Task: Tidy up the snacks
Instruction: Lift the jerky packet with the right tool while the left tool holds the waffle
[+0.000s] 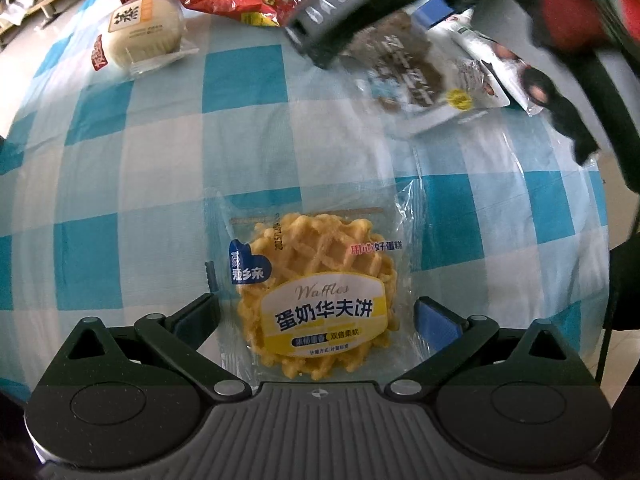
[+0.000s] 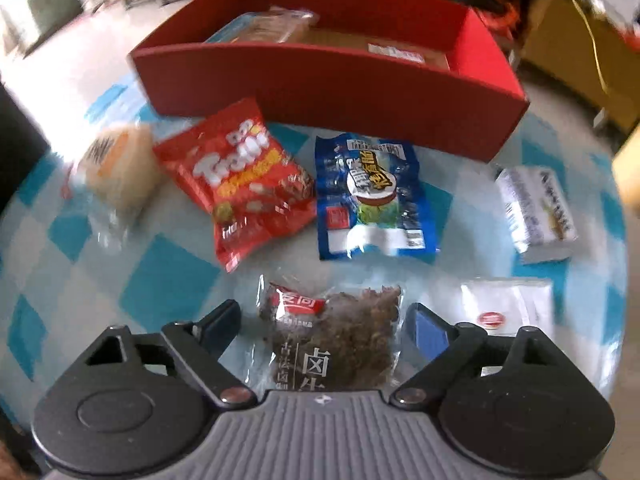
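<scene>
The left gripper [image 1: 316, 316] points steeply down at a table covered by a blue-and-white checked cloth [image 1: 132, 168]. Its jaws are spread wide, one on each side of a waffle packet [image 1: 316, 296], and neither pad seems to press on the clear wrapper, though the edges of the plastic lie just beside them. The packet lies flat on the cloth: a round golden waffle with a grid pattern, sealed in transparent film with a white and yellow label across its lower half. The right gripper [image 2: 322, 324] also points down, jaws spread wide around a clear packet of dark braised meat [image 2: 340, 332] with a small red label at one corner; the pads stand apart from it and it rests on the cloth. Beyond it lie a red candy bag [image 2: 240, 180] and a blue snack pouch [image 2: 370, 196], side by side. Behind them stands a red box [image 2: 332, 80], open at the top, already holding some wrapped items. A wrapped round bun [image 2: 120, 168] sits to the left, blurred, and two pale packets [image 2: 536, 212] lie to the right.
</scene>
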`<state>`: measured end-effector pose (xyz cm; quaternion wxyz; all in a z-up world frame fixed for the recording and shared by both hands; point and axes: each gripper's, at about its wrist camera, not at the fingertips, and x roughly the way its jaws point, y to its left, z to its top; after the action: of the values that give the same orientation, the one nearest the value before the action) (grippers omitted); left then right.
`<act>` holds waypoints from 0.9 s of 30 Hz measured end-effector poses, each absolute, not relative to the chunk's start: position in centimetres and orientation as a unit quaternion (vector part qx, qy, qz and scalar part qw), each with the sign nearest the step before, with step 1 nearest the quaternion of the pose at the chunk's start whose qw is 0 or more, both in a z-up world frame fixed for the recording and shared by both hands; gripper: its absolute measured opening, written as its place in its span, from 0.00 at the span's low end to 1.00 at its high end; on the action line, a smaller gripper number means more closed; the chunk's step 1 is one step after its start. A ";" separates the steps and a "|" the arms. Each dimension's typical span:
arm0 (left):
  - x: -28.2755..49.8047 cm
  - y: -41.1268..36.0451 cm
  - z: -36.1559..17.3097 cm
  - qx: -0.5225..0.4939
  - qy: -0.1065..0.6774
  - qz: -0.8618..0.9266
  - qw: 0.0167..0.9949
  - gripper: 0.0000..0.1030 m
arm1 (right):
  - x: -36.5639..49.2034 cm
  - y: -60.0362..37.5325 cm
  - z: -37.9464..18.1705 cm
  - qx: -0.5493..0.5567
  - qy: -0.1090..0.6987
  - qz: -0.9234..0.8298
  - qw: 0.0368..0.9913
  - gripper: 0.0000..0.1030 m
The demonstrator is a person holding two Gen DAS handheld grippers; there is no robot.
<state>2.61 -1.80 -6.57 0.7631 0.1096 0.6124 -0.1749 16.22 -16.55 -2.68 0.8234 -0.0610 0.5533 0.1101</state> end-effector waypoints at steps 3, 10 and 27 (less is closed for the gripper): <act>2.5 -2.2 -6.8 0.112 0.611 -0.173 0.764 1.00 | 14.8 -17.6 -2.0 -0.055 0.535 0.112 0.836 0.74; 2.9 -0.6 -6.1 0.068 0.612 -0.169 0.770 0.97 | 12.6 -21.5 -1.6 0.007 0.517 0.109 0.849 0.71; 2.4 -3.4 -6.6 0.102 0.596 -0.091 0.791 1.00 | 13.4 -25.1 -1.3 0.130 0.522 0.134 0.832 0.44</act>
<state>2.43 -3.40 -6.58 0.7913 0.1023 0.5959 -0.0910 13.36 -25.09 -1.34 0.8320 0.1302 0.5223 0.1342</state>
